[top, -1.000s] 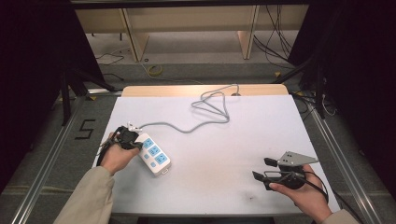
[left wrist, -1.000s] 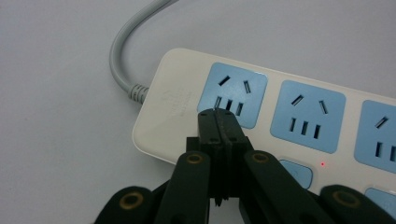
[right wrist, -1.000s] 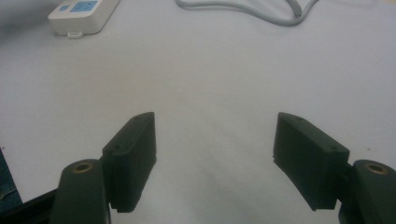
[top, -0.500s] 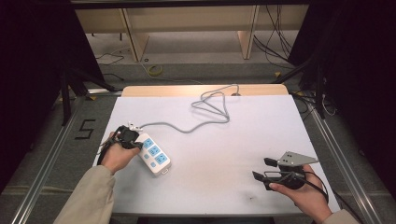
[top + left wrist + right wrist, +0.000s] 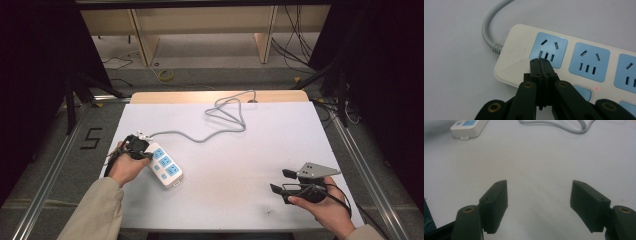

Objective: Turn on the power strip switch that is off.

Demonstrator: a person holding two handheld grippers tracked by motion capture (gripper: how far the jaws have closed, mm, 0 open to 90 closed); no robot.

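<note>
Power strip (image 5: 165,167) lies near the table's (image 5: 260,150) left edge; my left gripper (image 5: 541,64) hovers over its cord-end socket, jaws pressed together on nothing; my right gripper (image 5: 537,202) waits well apart, jaws wide; I judge a hard poke could skid the strip or miss its switch (image 5: 582,92)

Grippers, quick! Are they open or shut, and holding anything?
Left gripper: shut, holding nothing, tips over the power strip.
Right gripper: open, holding nothing.
</note>
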